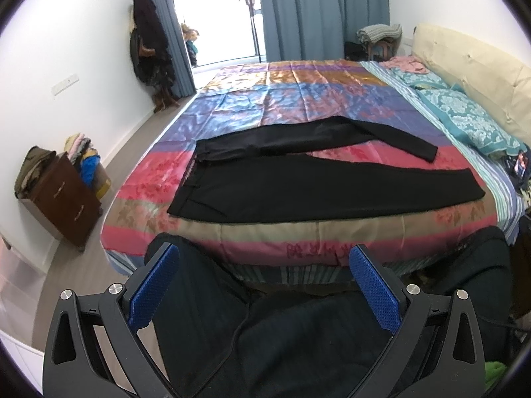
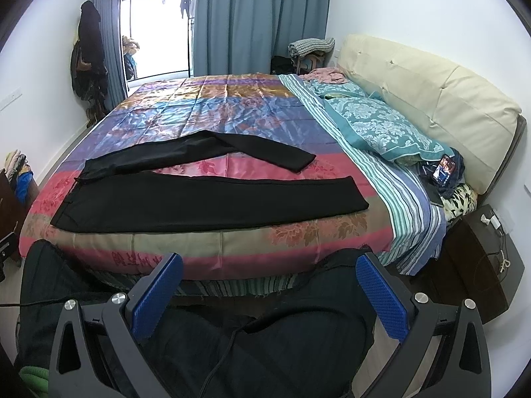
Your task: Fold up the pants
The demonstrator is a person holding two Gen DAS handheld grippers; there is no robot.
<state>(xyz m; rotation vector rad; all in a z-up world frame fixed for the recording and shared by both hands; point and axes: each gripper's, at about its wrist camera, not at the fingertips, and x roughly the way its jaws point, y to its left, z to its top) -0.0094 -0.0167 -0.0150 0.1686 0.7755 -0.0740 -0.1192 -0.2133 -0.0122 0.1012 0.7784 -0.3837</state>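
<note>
Jaws spread wide on left gripper (image 1: 264,267) and right gripper (image 2: 269,273), blue pads (image 1: 154,287) bare, nothing pinched. Both held short of the bed (image 1: 298,232), over dark-clothed legs, well apart from the cloth. Left to right: brown dresser (image 1: 64,195) by the wall; black pants (image 1: 325,189) flat on the coloured cover, waist left, legs pointing right, splayed in a V, far leg bent; teal pillow (image 2: 381,126); cream headboard (image 2: 431,93); phone (image 2: 444,169) lit beside the pillow.
</note>
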